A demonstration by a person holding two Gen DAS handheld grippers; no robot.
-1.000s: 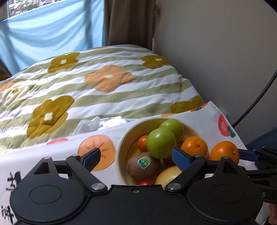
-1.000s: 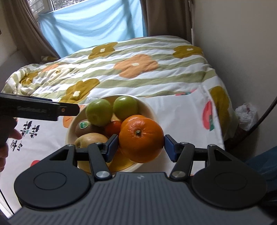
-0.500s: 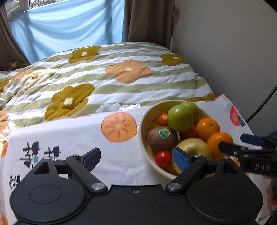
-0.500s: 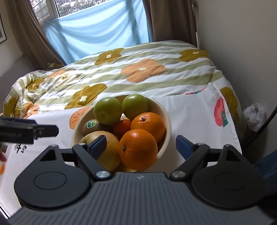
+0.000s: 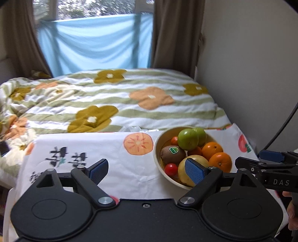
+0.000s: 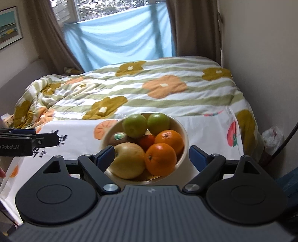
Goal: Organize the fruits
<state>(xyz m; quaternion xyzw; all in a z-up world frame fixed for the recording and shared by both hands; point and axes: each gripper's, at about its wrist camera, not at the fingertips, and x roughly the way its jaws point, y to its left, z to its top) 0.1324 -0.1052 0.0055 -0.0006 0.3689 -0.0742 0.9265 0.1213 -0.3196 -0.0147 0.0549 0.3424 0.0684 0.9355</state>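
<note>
Fruit sits piled in bowl (image 6: 183, 134) on printed cloth (image 5: 119, 167) over tabletop: two green apples (image 6: 134, 125), two oranges (image 6: 160, 159), yellow apple (image 6: 128, 162), kiwi (image 5: 172, 154), tomato (image 5: 171, 169). Left gripper (image 5: 147, 171) fingers wide, empty, over cloth beside bowl. Right gripper (image 6: 151, 155) fingers wide, empty, above bowl. Bed quilt (image 5: 121, 104), blue sheet (image 6: 121, 41), curtains behind; wall at right.

Kiwi (image 6: 121, 136) mostly hidden behind a green apple (image 6: 134, 125), window view (image 5: 96, 8) blurred, framed picture (image 6: 9, 26) cut off at left edge
</note>
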